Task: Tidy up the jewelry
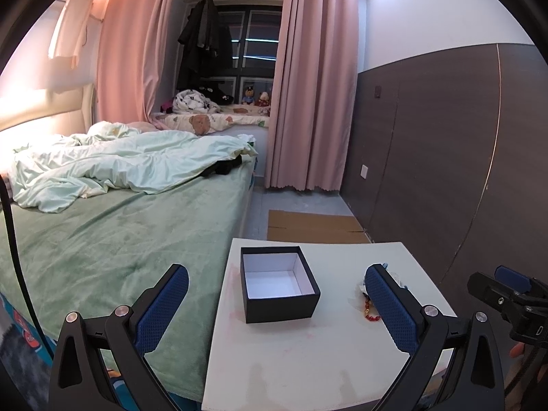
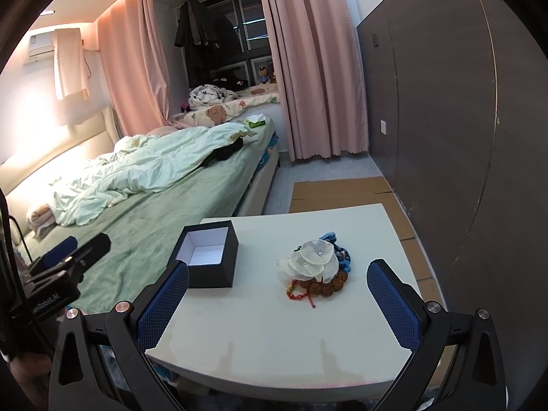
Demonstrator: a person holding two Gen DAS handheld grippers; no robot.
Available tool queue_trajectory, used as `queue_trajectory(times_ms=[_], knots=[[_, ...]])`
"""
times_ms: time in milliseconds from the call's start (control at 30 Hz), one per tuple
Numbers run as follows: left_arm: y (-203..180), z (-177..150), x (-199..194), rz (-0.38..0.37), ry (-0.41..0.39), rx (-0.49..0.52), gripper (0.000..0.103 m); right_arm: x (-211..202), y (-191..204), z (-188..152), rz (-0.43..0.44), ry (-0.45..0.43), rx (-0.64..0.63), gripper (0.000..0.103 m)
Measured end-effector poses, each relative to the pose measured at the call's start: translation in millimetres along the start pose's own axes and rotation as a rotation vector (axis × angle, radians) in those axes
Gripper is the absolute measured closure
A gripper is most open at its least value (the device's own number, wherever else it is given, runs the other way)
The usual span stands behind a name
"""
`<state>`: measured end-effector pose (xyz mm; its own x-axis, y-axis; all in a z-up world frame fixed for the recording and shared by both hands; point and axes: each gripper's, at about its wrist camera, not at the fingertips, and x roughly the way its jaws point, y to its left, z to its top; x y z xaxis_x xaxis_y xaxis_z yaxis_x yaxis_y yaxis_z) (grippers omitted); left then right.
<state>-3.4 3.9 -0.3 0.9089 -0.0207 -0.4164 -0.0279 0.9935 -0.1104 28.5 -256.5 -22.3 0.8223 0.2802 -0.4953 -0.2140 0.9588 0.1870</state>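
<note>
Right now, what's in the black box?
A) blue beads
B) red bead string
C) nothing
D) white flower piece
C: the box is open with a bare white inside, and the jewelry pile, with flower, red beads and blue beads, sits apart from it on the table.

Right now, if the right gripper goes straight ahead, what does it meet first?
Most likely the jewelry pile on the table: it lies ahead between the open right gripper's fingers. The box sits left of that line. Depth is uncertain.
</note>
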Motion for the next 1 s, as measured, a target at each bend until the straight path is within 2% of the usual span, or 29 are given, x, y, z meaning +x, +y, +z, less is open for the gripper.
queue_trajectory(times_ms=[333, 500, 700, 1000], knots=[[-9.8, 3.4, 6.6, -0.014, 0.008, -0.002, 0.000, 1.7, -2.7, -0.6, -0.003, -0.005, 0.017, 0.000], [-15.3, 10.0, 14.8, -0.023, 0.011, -0.018, 0.000, 6.9, -13.9, 3.3, -0.012, -0.003, 0.067, 0.000], [-29.3, 14.0, 41.8, -0.062, 0.073, -0.008, 0.000, 16.0, -36.5, 9.2, -0.017, 0.009, 0.167, 0.000], [-49.2, 12.4, 74.2, -0.134, 0.150, 0.021, 0.001, 29.2, -72.3, 13.6, -0.068, 0.038, 0.296, 0.000]])
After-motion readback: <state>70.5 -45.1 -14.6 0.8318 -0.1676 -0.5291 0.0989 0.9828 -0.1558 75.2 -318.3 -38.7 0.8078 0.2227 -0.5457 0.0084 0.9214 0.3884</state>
